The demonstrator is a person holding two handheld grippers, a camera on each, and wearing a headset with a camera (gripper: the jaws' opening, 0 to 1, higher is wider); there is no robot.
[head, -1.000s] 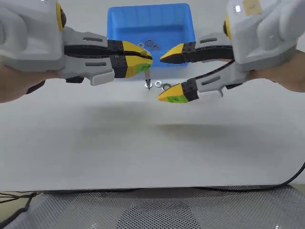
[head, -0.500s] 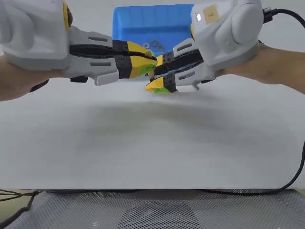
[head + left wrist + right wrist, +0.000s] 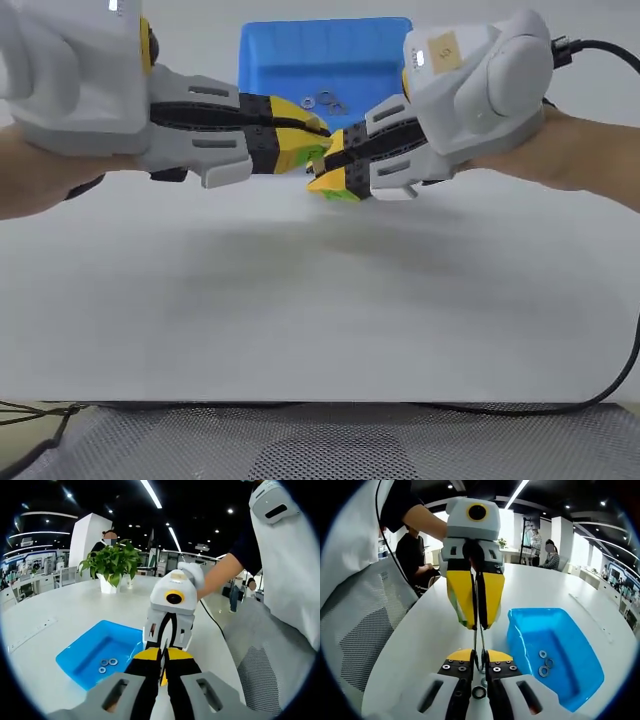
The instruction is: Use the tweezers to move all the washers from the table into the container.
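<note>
My left gripper [image 3: 316, 140] comes in from the left, shut on thin metal tweezers [image 3: 478, 605] that point down at the table. My right gripper [image 3: 326, 174] meets it from the right, its jaws pinched on the lower legs of the tweezers [image 3: 479, 656]. Just below the tips lie two steel washers [image 3: 479, 692] on the white table. The blue container [image 3: 320, 50] stands right behind both grippers and holds three washers [image 3: 327, 100]. From my left gripper [image 3: 162, 664] the container [image 3: 95, 652] lies to the left.
The white table's front edge [image 3: 320, 403] borders grey mesh. A black cable [image 3: 622, 365] trails off the right side. A potted plant [image 3: 112, 565] stands far behind the container. A person sits beyond the table [image 3: 415, 555].
My right gripper was open and apart one second ago. It has moved left to the left gripper and shut on the tweezers' lower end. The left gripper has held still.
</note>
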